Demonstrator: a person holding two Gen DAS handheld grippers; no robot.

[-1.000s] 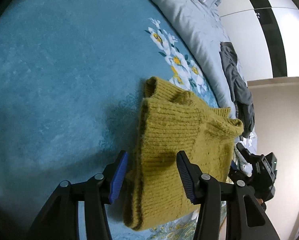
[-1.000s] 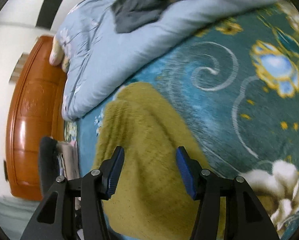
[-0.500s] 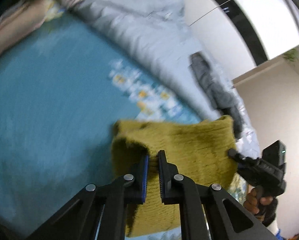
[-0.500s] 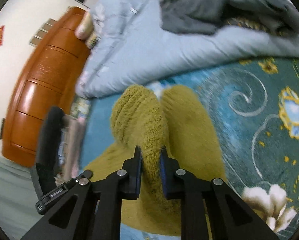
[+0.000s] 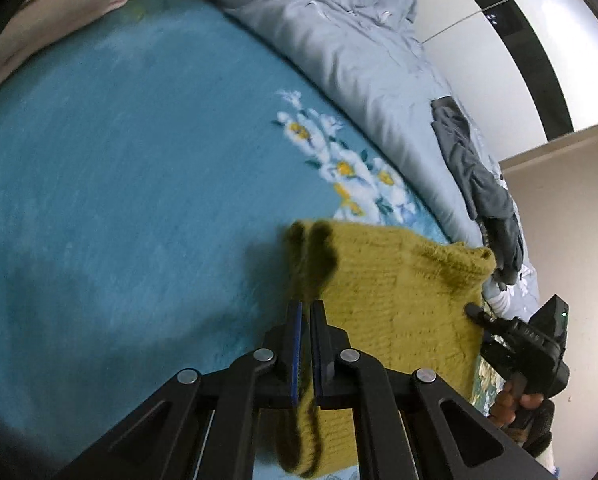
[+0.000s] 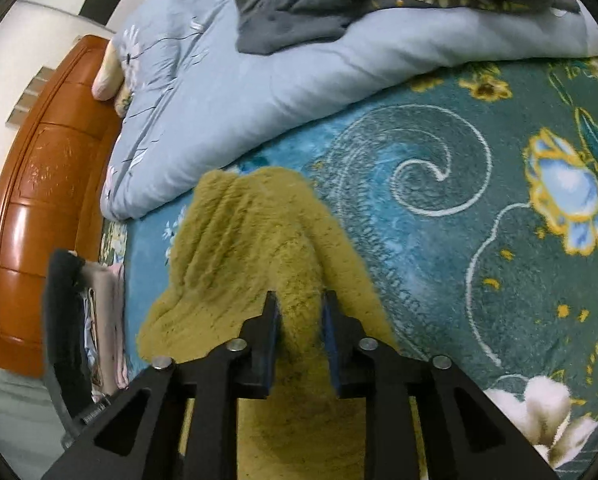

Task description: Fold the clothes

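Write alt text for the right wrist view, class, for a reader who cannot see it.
The right gripper pinches a raised fold of a mustard-yellow knit sweater lying on a teal floral blanket. Behind it lie a light blue duvet with dark grey clothing on top, and an orange wooden headboard at left.

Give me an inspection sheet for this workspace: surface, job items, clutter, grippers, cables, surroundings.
Surface: teal floral blanket covering the bed.
Job's things: mustard knit sweater, partly folded, bunched where it is gripped.
Clutter: grey garment lying on the pale blue duvet; stacked clothes beside the sweater.
Grippers: left gripper shut on a sweater edge; right gripper clamping a thicker ridge of the sweater.
Cables: nothing seen.
Surroundings: wooden headboard, white wall.
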